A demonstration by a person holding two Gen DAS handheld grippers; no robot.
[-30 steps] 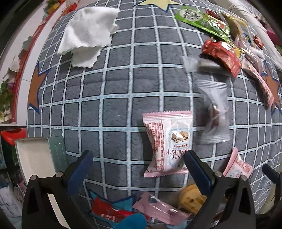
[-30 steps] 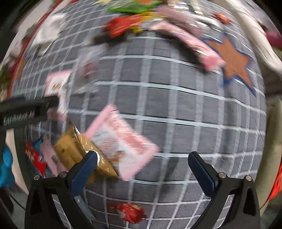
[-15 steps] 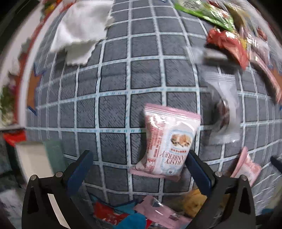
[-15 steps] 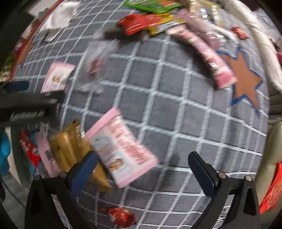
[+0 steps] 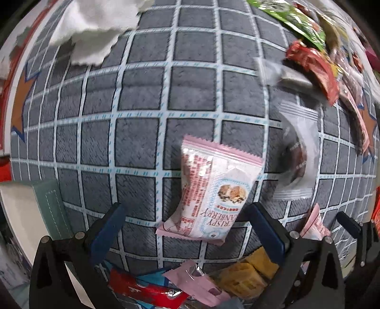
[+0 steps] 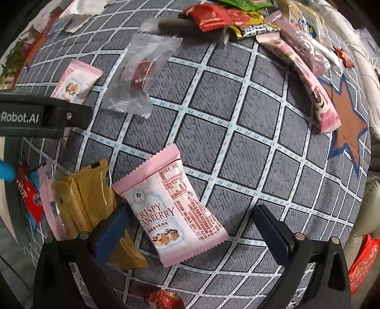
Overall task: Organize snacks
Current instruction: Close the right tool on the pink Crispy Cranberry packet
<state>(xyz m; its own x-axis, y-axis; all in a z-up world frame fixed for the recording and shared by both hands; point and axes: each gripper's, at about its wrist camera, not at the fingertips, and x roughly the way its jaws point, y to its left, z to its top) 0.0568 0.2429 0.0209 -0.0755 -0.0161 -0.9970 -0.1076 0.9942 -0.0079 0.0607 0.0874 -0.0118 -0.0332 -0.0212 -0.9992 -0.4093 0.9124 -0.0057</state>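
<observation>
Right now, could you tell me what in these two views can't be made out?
- Left wrist view: the green packet and red packet at top right are motion-blurred; labels unreadable.
- Left wrist view: the red wrapper is cut by the bottom edge.
- Right wrist view: the yellow wafer pack is partly behind the right claw.

1. Between my right fingers, the pink cranberry crisp packet (image 6: 171, 209) is matt plastic film.
2. Left of it, the yellow wafer pack (image 6: 83, 202) is glossy.
3. Underneath, the grey checked mat (image 6: 237, 133) looks like rough woven cloth.
4. Ahead, the clear candy wrapper (image 6: 140, 78) is crinkled and translucent.
</observation>
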